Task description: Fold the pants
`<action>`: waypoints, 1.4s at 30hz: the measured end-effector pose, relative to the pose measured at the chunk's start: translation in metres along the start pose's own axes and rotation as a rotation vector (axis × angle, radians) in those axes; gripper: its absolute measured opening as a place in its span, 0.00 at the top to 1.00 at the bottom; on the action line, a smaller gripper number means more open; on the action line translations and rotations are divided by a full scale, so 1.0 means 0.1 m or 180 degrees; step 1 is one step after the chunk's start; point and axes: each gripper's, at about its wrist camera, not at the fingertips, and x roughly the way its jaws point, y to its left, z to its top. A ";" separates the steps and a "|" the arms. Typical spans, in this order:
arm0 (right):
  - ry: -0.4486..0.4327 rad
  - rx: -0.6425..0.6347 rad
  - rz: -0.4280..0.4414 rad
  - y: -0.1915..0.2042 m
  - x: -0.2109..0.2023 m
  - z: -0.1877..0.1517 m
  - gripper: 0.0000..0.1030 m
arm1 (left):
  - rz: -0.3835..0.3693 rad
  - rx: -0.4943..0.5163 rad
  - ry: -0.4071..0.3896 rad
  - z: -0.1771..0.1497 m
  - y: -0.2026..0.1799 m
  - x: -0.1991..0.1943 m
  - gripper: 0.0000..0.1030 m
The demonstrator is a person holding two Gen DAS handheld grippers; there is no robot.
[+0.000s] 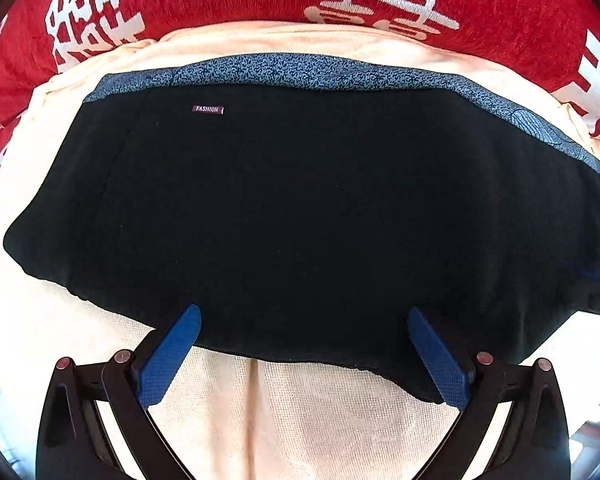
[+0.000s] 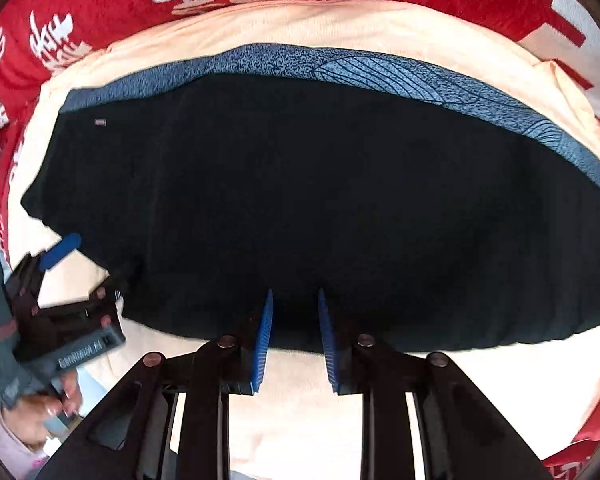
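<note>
- Surface: cream cloth [image 1: 308,412] spread over a red blanket [image 1: 228,4] with white characters; the blanket shows along the far edge and at both sides.
- Pants [image 1: 300,208] lie flat in the middle of the cloth, black, already doubled over into a wide band. A blue patterned layer [image 1: 320,74] peeks out along their far edge. Small "FASHION" tag [image 1: 207,109] near the far-left corner.
- Long axis runs left-right across both views, parallel to the cloth's near edge.
- Left gripper [image 1: 304,354] hangs over the pants' near hem, jaws wide, nothing between the pads. In the right view it sits at the pants' near-left corner, a hand [image 2: 56,404] on its handle.
- Right gripper [image 2: 294,340] is also at the near hem, further right, pointing down. Jaws narrow with a clear gap; I see no fabric pinched.
- Both tools sit on the near side, pants extending away from them. Left is nearer the left end, right nearer the middle.
- My read: next fold goes end-over-end along that long axis, so each gripper needs a hem corner first.
</note>
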 end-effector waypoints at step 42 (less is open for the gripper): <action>-0.0258 0.1248 0.0437 -1.60 -0.62 -0.89 0.47 | 0.0043 0.0622 -0.0023 0.07 -1.36 -0.67 0.00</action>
